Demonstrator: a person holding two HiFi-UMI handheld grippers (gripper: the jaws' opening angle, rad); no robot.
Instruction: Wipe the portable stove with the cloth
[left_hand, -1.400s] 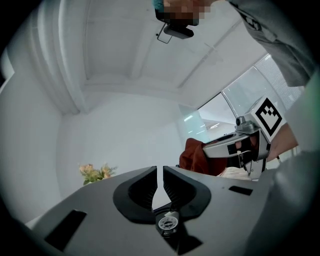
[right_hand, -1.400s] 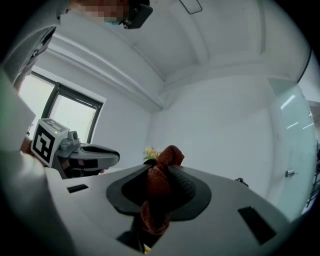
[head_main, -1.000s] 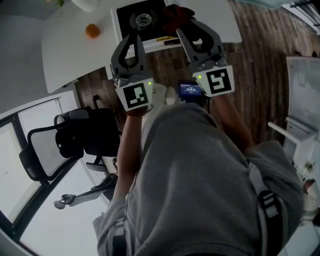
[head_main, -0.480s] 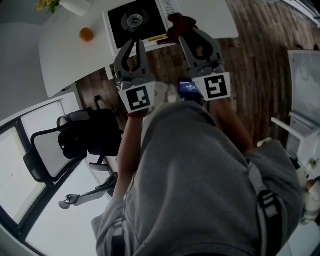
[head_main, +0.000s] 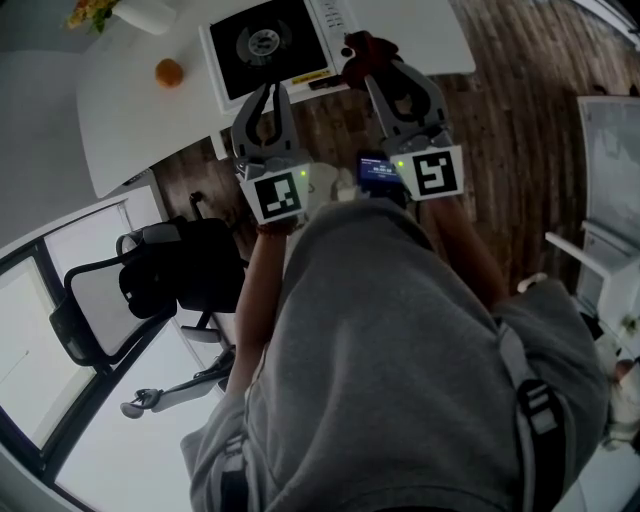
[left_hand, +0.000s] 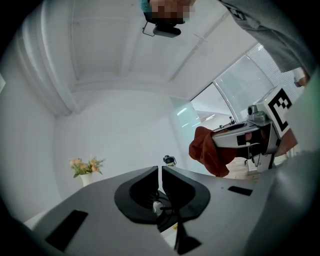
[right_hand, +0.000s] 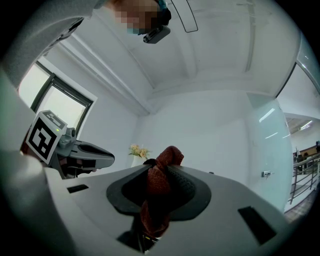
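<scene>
Sitting flat on the white desk (head_main: 140, 120), at top of head view: portable stove (head_main: 270, 50), black top w/ round burner ring in middle, pale rim, yellow strip at near edge. Showing no obvious dirt (too small to tell, tbh). Hanging just beside stove's near right corner, apparently not touching it: cloth (head_main: 360, 50), rust-red, bunched, a wad poking out past the tips. Clamping it tight btwn jaws: right gripper (right_hand: 159, 172). Hovering level before stove's near edge, jaws all but together, nothing btwn them: left gripper (left_hand: 160, 172). Judging progress: cloth in hand, wiping prob. not begun; reaching the top surface and passing across it both remaining. Lying further out on desk: orange (head_main: 169, 72), flowers (left_hand: 85, 166).
</scene>
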